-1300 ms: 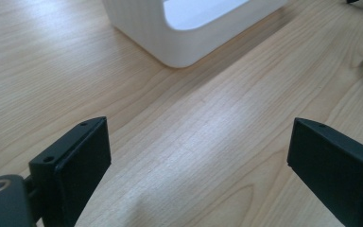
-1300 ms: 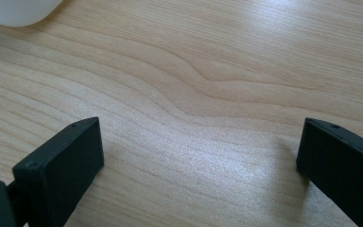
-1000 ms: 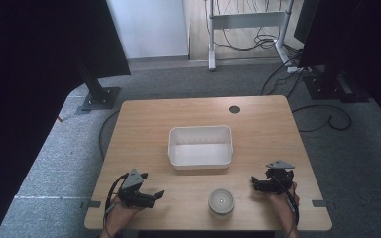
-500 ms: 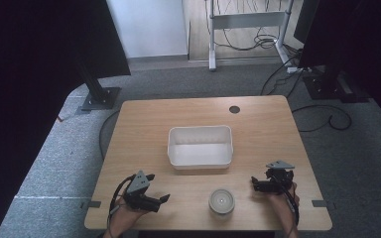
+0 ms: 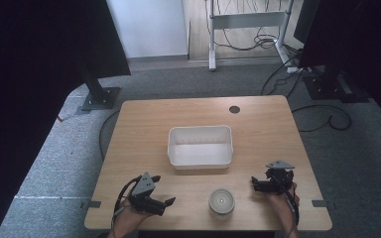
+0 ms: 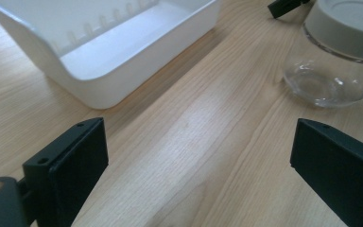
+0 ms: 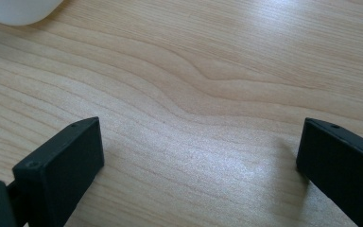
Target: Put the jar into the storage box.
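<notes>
Left gripper (image 5: 164, 203): near table edge, jaws wide, nothing between them, aimed toward the jar.
Jar (image 5: 222, 201): glass, pale lid, upright near the front edge between the 2 grippers, touching neither.
Right gripper (image 5: 254, 182): right of the jar, jaws wide over bare wood.
Tray (image 5: 200, 161): white, empty, mid-table beyond the jar.
Table (image 5: 258, 124): wooden, 1 round hole (image 5: 234, 109) near far edge.

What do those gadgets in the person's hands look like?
Each hand holds a black tool with two flat, blocky jaws that carry small screw holes. The left tool and the right tool each bear a grey three-cornered plate on top, and a dark cable trails back along each forearm.
</notes>
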`<state>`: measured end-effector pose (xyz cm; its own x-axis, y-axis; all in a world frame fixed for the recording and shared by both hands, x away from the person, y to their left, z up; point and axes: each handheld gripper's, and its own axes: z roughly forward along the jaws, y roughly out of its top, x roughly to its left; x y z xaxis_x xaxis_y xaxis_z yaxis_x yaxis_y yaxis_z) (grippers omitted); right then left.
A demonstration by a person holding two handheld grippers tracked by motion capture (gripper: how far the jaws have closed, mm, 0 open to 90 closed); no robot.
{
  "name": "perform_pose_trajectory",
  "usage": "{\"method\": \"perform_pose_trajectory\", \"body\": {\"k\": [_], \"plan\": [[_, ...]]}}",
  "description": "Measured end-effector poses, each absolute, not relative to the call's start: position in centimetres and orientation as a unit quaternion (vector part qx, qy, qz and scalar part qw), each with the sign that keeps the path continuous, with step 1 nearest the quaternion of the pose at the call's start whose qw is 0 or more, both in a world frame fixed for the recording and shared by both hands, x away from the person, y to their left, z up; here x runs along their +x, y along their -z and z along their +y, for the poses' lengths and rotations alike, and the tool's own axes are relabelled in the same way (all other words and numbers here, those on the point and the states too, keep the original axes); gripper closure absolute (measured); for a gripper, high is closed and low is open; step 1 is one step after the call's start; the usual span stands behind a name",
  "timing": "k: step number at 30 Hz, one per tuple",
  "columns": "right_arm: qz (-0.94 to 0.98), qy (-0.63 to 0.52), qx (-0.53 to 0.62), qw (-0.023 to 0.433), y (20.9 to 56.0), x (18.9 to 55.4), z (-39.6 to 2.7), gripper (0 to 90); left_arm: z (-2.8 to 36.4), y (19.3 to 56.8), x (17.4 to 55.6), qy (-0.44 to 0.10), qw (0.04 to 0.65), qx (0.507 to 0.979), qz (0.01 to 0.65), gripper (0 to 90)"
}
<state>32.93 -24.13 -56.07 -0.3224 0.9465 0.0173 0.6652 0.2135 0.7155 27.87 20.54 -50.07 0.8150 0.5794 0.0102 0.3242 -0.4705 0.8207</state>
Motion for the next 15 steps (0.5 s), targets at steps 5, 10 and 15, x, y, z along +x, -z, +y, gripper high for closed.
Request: {"method": "perform_pose_trajectory", "body": {"k": [5, 10, 15], "plan": [[0.747, -0.320, 0.539, 0.219, 56.1, 32.9, -24.1, 1.0, 19.7, 49.9, 27.8, -0.140, 0.445, 0.846, 0.257, 4.6], [0.747, -0.320, 0.539, 0.220, 56.1, 32.9, -24.1, 1.0, 18.8, 49.8, 27.6, -0.136, 0.447, 0.850, 0.242, 4.3], [0.747, -0.320, 0.539, 0.220, 56.1, 32.9, -24.1, 1.0, 17.7, 49.7, 27.3, -0.133, 0.449, 0.855, 0.224, 3.9]]}}
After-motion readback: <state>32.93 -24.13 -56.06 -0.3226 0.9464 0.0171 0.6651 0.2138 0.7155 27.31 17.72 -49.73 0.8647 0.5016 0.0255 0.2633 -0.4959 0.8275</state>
